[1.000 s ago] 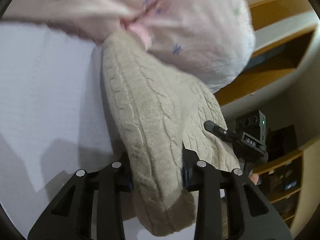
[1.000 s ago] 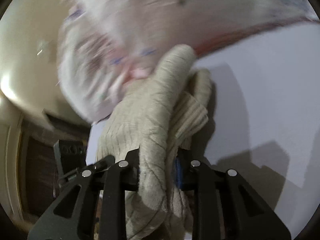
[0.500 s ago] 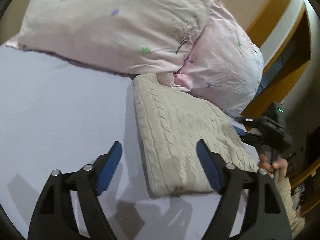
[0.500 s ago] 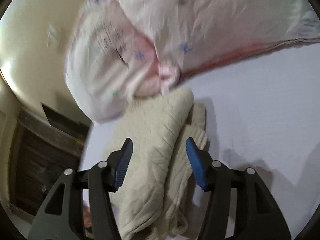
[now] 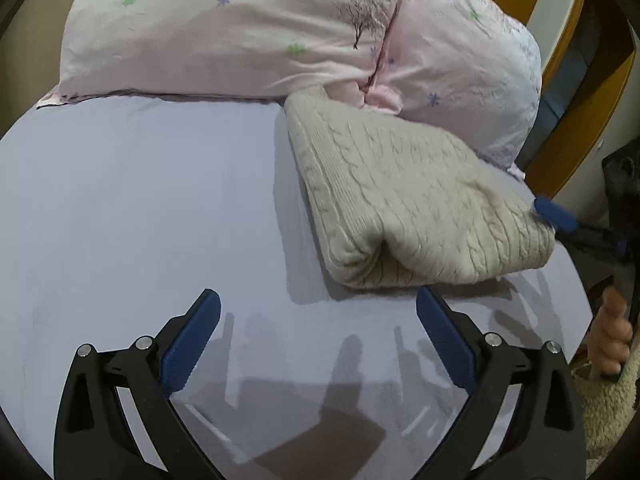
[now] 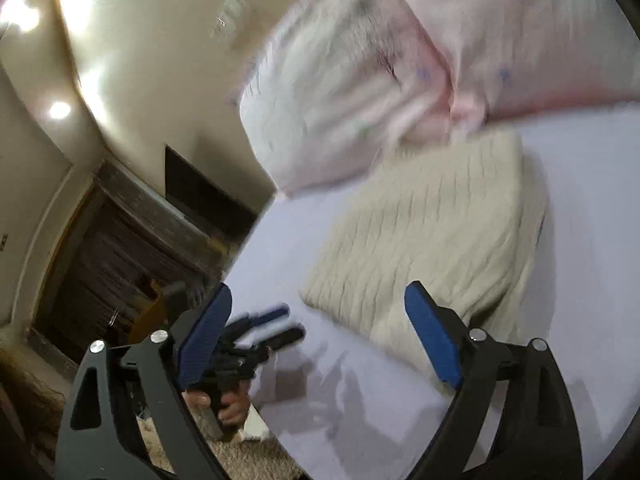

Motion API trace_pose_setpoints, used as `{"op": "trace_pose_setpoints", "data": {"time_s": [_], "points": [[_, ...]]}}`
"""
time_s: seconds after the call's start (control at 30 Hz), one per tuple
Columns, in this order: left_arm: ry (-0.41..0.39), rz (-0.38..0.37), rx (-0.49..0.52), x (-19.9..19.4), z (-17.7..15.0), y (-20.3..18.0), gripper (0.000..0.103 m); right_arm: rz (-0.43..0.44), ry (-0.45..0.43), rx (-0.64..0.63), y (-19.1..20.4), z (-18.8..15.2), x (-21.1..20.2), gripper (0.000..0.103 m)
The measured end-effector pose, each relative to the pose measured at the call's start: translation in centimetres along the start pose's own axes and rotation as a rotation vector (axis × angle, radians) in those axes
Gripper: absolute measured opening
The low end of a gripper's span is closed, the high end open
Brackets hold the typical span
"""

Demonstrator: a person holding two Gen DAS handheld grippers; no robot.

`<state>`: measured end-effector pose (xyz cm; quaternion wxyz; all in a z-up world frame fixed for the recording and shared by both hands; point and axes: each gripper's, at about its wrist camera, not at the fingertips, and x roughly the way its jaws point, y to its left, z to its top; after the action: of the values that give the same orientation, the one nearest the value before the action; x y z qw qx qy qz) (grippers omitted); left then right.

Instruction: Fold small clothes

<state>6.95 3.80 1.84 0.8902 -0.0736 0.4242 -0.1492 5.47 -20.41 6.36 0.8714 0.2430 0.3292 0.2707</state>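
Cream cable-knit wool, a small sweater point(image 5: 416, 208), lies folded into a thick rectangle on the lavender bedsheet point(image 5: 140, 208), near the bed's right edge, its far corner tucked against the pink floral pillows point(image 5: 240, 40) at the head of the bed. The near end shows a rounded double layer, so the fold looks finished and the bundle appears set down in its resting place. The left gripper point(image 5: 318, 340) hangs above bare sheet just short of the sweater's near edge, blue pads spread wide and holding nothing. The right gripper point(image 6: 318, 336) is likewise spread wide and empty; in the left wrist view one blue pad of it sits just beside the sweater's right-hand edge, though whether it touches the wool cannot be told. The right wrist view is blurred, yet it shows the sweater flat on the sheet between sheet edge and pillows. By my judgement this garment is done; what remains, if anything, is another piece, and none is visible.
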Motion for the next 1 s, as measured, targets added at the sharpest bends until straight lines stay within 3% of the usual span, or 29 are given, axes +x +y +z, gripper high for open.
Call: {"op": "trace_pose_setpoints", "data": {"time_s": [0.03, 0.07, 0.1, 0.17, 0.2, 0.27, 0.3, 0.37, 0.47, 0.6, 0.73, 0.93, 1.0], "points": [[0.009, -0.002, -0.001, 0.1, -0.2, -0.1, 0.1, -0.128, 0.015, 0.017, -1.1, 0.3, 1.3, 0.087], [0.021, -0.008, -0.002, 0.5, -0.3, -0.3, 0.1, -0.236, 0.031, 0.043, -2.5, 0.6, 2.3, 0.081], [0.027, -0.006, 0.0, 0.6, -0.3, -0.5, 0.1, -0.275, 0.045, 0.076, -3.7, 0.6, 2.5, 0.076], [0.048, 0.044, 0.018, 0.9, -0.2, -1.0, 0.102, -0.252, 0.009, 0.11, -4.0, 0.6, 1.7, 0.075], [0.051, 0.065, 0.026, 0.9, -0.3, -1.1, 0.102, -0.244, -0.009, 0.089, -3.2, 0.6, 1.3, 0.076], [0.064, 0.079, 0.029, 1.2, -0.3, -1.3, 0.102, -0.298, -0.074, -0.017, -0.7, -0.4, -0.5, 0.097], [0.082, 0.076, 0.022, 1.4, -0.2, -1.3, 0.102, -0.352, -0.106, -0.068, 0.5, -1.2, -1.3, 0.101], [0.094, 0.086, 0.024, 1.7, 0.1, -1.4, 0.102, -0.455, -0.144, -0.126, 1.9, -2.9, -1.6, 0.101], [0.11, 0.119, 0.036, 1.8, 0.0, -1.9, 0.102, -0.662, -0.098, -0.11, 1.2, -5.1, -1.5, 0.101], [0.128, 0.189, 0.087, 2.2, -0.5, -2.8, 0.102, -0.673, -0.003, -0.075, -0.7, -6.9, 0.5, 0.101], [0.124, 0.256, 0.131, 2.7, -0.9, -3.6, 0.102, -0.748, 0.041, -0.094, -0.4, -8.1, 2.2, 0.101], [0.075, 0.282, 0.107, 2.6, -1.2, -3.5, 0.102, -0.866, 0.027, -0.162, -0.1, -9.2, 3.3, 0.101], [0.069, 0.281, 0.108, 2.5, -1.3, -3.5, 0.102, -0.862, 0.02, -0.162, -0.2, -9.3, 3.3, 0.101]]}}
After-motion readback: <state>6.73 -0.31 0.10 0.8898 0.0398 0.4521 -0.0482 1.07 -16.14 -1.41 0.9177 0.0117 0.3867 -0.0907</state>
